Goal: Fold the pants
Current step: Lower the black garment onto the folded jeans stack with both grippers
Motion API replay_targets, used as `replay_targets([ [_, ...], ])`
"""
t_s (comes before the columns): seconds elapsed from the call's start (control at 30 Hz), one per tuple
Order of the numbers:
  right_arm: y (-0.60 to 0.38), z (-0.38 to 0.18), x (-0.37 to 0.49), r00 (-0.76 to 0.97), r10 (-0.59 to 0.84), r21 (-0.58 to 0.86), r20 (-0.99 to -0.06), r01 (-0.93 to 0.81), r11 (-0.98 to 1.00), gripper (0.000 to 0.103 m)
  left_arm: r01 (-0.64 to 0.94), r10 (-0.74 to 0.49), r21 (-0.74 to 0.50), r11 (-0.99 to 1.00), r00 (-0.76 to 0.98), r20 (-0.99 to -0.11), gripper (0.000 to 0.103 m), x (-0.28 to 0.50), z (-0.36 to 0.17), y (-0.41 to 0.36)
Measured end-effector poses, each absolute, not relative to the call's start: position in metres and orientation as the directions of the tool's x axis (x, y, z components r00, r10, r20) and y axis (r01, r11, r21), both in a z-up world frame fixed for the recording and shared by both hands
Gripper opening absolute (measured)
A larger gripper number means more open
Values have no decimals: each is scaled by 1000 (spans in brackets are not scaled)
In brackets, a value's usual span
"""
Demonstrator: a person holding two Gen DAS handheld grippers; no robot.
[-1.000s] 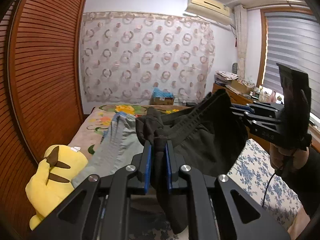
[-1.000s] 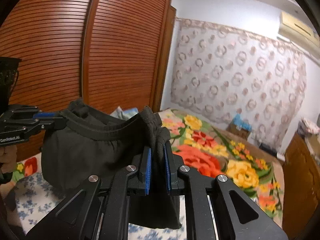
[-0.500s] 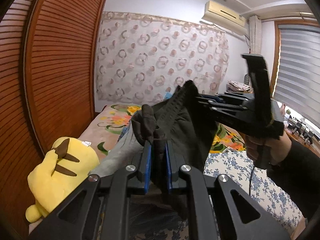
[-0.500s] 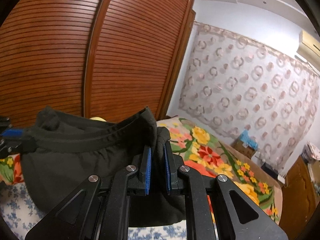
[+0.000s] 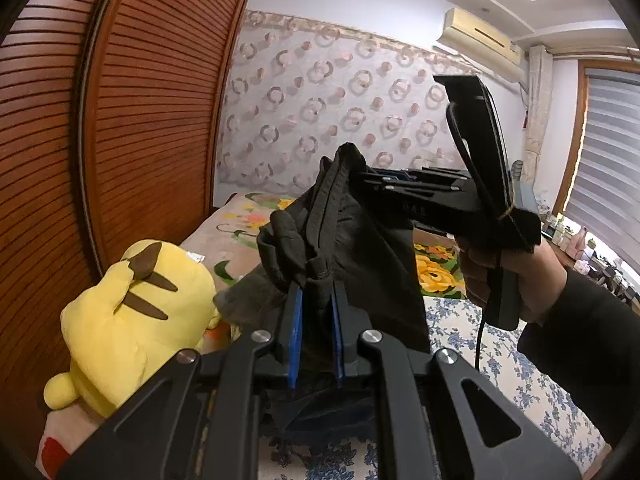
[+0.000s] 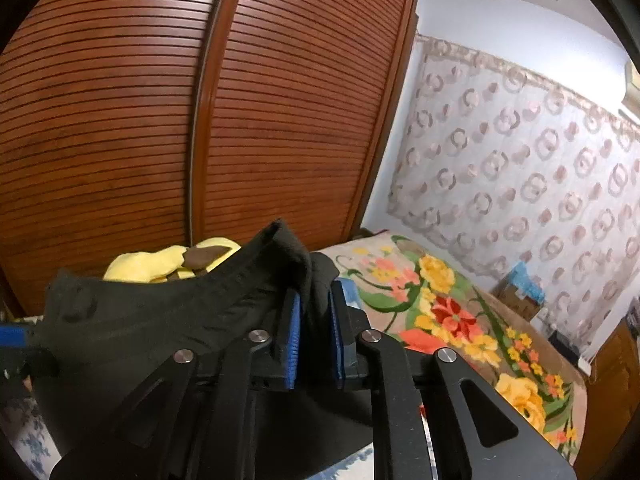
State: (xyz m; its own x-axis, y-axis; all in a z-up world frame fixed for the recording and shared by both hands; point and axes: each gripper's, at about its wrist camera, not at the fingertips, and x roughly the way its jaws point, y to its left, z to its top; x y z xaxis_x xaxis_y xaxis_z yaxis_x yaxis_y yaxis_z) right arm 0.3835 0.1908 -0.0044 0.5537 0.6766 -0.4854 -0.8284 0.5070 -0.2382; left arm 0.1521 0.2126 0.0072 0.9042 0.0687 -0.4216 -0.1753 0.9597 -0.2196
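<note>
The black pants [image 5: 368,256] hang in the air above the bed, held by the waistband at both ends. My left gripper [image 5: 316,292] is shut on one bunched end of the waistband. My right gripper [image 6: 314,300] is shut on the other end; the pants [image 6: 160,320] stretch to its left. In the left wrist view the right gripper [image 5: 360,178] comes in from the right, close to the left one, so the waistband is doubled between them. The legs hang down out of sight.
A yellow plush toy [image 5: 136,312] lies at the bed's left side by the brown slatted wardrobe [image 5: 120,100]. A grey garment [image 5: 248,300] lies behind the pants. The bed has a floral blanket [image 6: 460,312] and a blue-flowered sheet [image 5: 500,364].
The two grippers have come much closer together, bringing the waistband ends near each other. Both views have swung left toward the wardrobe. Both grips stay shut.
</note>
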Motion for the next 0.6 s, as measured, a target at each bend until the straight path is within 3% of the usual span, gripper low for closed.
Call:
replay_targets([
  [0.17, 190, -3, 389, 565, 670, -208, -481, -816, 539, 30, -196, 80, -217, 956, 890, -449, 10, 154, -4, 215],
  [0.6, 159, -41, 409, 438, 672, -74, -596, -864, 498, 28, -235, 109, -212, 949, 871, -479, 10, 158, -17, 222],
])
